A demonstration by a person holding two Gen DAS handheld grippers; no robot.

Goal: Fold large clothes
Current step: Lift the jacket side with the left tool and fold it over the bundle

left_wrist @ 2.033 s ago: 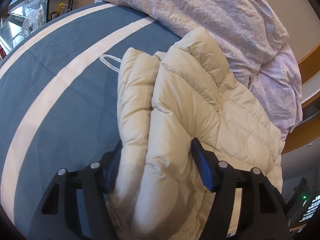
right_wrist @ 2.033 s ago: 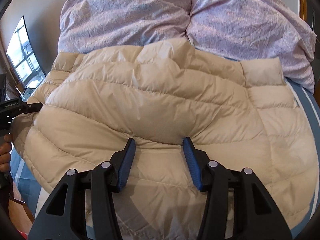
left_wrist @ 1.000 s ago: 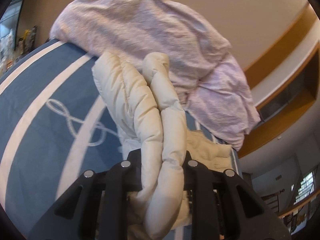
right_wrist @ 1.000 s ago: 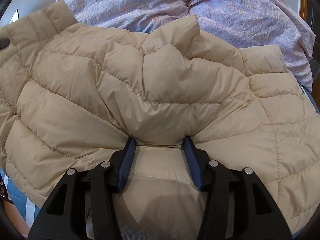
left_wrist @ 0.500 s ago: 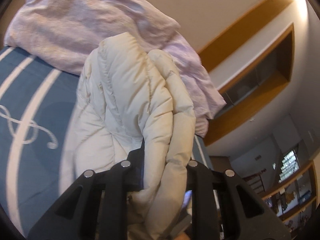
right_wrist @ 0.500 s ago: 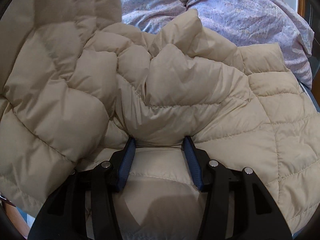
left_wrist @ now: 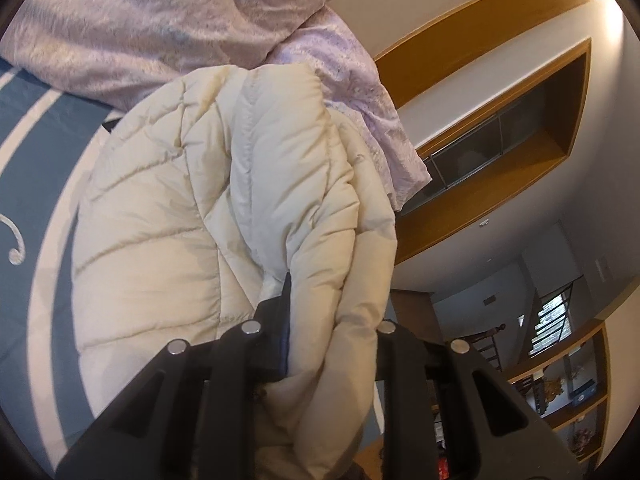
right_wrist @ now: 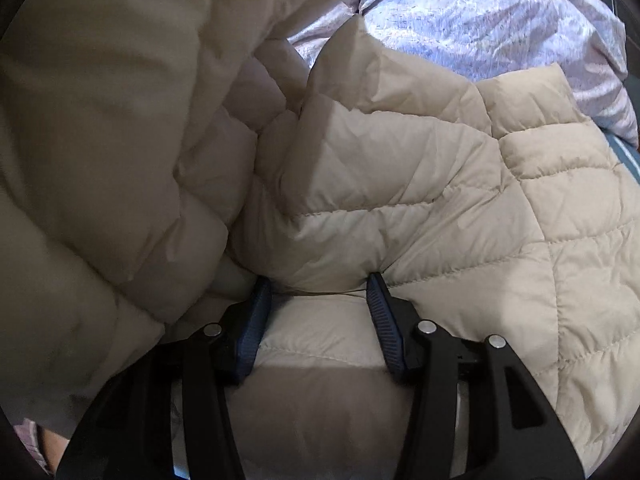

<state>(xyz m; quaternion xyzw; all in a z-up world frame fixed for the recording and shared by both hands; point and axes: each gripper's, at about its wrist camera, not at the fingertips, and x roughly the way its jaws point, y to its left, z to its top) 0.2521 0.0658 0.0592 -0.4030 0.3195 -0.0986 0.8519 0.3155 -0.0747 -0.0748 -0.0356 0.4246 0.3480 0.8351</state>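
A cream quilted puffer jacket point(left_wrist: 224, 208) lies on a blue bed cover with white stripes point(left_wrist: 36, 184). My left gripper point(left_wrist: 320, 312) is shut on a thick bunch of the jacket's edge and holds it lifted and swung over to the right. In the right wrist view the jacket point(right_wrist: 460, 208) fills the frame. My right gripper point(right_wrist: 318, 284) stands open, its blue-padded fingers point(right_wrist: 380, 300) pressed down onto the jacket at a fold line. The lifted part point(right_wrist: 112, 128) hangs over from the left, close to the lens.
A lilac crumpled duvet point(left_wrist: 168, 28) is heaped at the head of the bed; it also shows in the right wrist view point(right_wrist: 500, 16). A wooden wall niche point(left_wrist: 500, 128) and shelves point(left_wrist: 568, 384) lie beyond the bed's right side.
My left gripper has closed on the jacket's edge, lifted it and carried it rightward over the rest. The folded-over part now looms at left in the right wrist view. The right gripper stays put.
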